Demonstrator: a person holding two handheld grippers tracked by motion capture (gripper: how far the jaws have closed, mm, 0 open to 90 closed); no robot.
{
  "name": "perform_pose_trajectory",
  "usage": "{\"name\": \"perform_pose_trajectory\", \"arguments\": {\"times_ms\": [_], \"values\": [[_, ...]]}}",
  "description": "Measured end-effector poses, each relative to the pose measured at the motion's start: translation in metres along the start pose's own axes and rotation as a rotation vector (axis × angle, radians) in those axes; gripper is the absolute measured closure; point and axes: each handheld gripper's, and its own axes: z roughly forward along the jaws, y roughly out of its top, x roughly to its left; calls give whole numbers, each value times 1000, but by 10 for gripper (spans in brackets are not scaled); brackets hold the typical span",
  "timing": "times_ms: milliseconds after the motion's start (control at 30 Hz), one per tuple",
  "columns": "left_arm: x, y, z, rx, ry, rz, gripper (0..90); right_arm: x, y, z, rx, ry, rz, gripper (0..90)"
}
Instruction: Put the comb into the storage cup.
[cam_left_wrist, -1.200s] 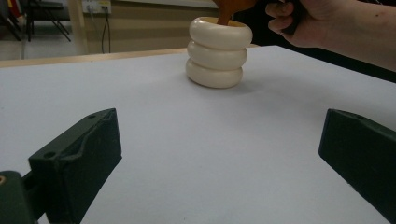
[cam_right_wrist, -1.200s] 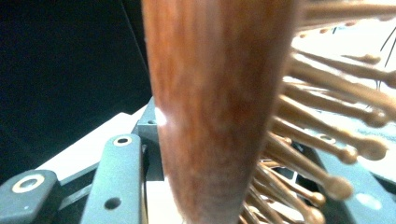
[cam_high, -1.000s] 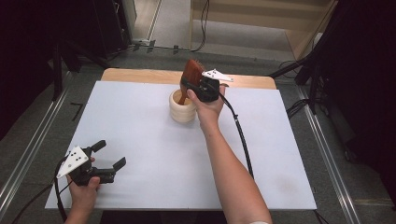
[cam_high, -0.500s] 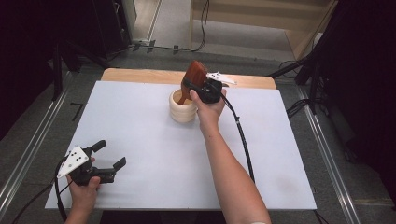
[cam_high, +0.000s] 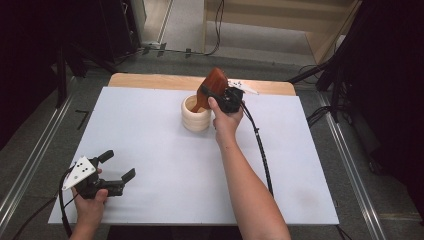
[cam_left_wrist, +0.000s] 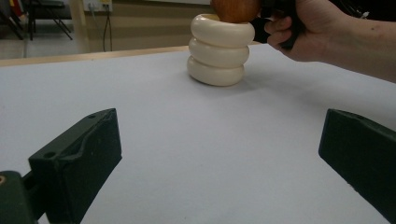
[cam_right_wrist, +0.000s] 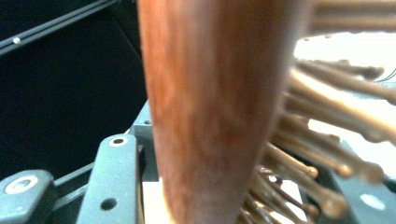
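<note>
Over the cream holder (cam_high: 196, 114) at the far side of the surface (cam_high: 150, 150), our right gripper (cam_high: 226, 98) fingers begin easing off the wooden hairbrush (cam_high: 211, 89) standing handle-down inside, while our left gripper (cam_high: 107, 175) waits wide open.

Two handheld black grippers, left gripper (cam_high: 116, 171) and right gripper (cam_high: 216, 96), each topped by a pale grey three-cornered plate (cam_high: 82, 170) with dark dots. Black cable (cam_high: 260, 150) trailing from the right one, another from the left. Blocky matte jaws with small round screw holes, seen close in both gripper views. Bare forearms, no sleeves, no gloves.
</note>
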Motion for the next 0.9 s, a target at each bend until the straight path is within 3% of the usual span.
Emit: {"name": "perform_pose_trajectory", "arguments": {"times_ms": [200,433,600,767,900], "values": [[0,0,0,2,1,1,0,0,1,-2,16,-39,-30,415],[-1,0,1,3,2,3,0,-1,-1,-7,57,-43,-99,280],[-1,0,1,4,4,5,0,-1,-1,-10,72,-49,-108,247],[-1,0,1,6,4,9,0,-2,-1,-12,81,-60,-116,96],[-1,0,1,3,3,7,0,-1,-2,-15,94,-62,-149,0]]}}
